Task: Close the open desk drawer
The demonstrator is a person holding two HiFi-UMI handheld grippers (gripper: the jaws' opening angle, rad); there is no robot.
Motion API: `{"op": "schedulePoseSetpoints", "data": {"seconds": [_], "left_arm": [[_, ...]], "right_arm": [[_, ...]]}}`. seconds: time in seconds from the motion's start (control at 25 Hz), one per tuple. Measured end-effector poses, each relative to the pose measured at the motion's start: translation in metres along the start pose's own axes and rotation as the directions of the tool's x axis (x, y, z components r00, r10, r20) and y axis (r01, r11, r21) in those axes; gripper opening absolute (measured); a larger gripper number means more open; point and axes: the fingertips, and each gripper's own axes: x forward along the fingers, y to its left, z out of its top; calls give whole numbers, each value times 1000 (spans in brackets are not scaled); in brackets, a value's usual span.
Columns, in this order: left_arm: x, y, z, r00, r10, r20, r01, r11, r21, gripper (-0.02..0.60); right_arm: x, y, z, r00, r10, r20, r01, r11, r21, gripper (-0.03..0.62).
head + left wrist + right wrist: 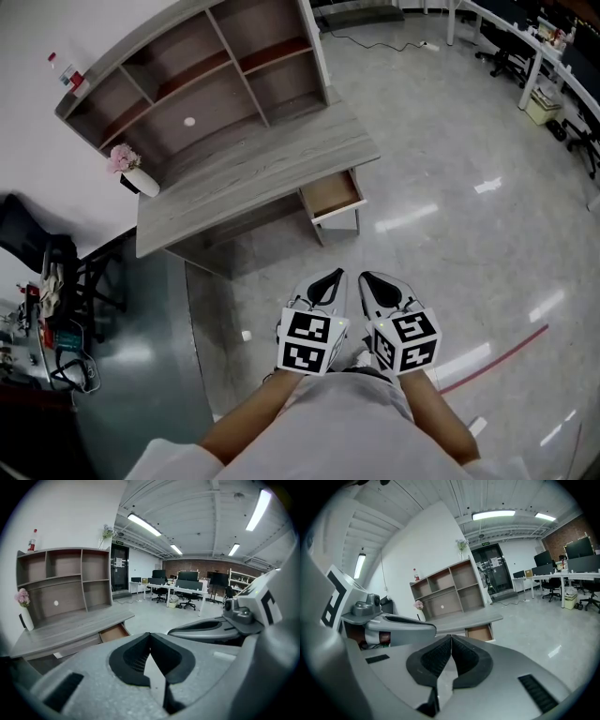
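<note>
A grey wood desk (253,173) stands ahead of me, and its drawer (332,195) at the right end is pulled out, showing a brown inside. The drawer (112,633) shows small in the left gripper view and the drawer (480,633) also in the right gripper view, under the desk top. My left gripper (330,278) and right gripper (367,280) are side by side over the floor, well short of the drawer front. Both are shut with nothing between their jaws. The left gripper (150,634) and right gripper (451,637) tips meet in their own views.
A shelf unit (202,70) stands on the desk's back, with a white vase of pink flowers (131,171) at its left end. A black chair and clutter (47,300) sit at the left. Office desks and chairs (544,66) stand far right. A red floor line (497,356) runs at my right.
</note>
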Motion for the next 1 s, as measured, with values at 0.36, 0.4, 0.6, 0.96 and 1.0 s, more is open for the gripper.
{"op": "schedulePoseSetpoints", "data": {"seconds": [0.36,0.4,0.6,0.96,1.0], "left_arm": [[20,-4,6,1000,-3,2,3,1000,7,3],[22,-3,8,1000,-4,4,4,1000,8,3],[36,9,10,1000,-14,6,14,1000,-6,3],[75,56,11,1000,-23,-4,22,999,-48,3],[80,62,11,1000,-25,-7,25,998,-53,2]], "right_arm": [[6,-18,6,1000,-3,24,3,1000,9,2],[7,-20,6,1000,-7,25,7,1000,13,2],[22,-28,8,1000,-17,13,16,1000,20,2],[73,-50,6,1000,-27,-16,28,997,74,2],[80,-53,4,999,-29,-23,31,996,82,2]]}}
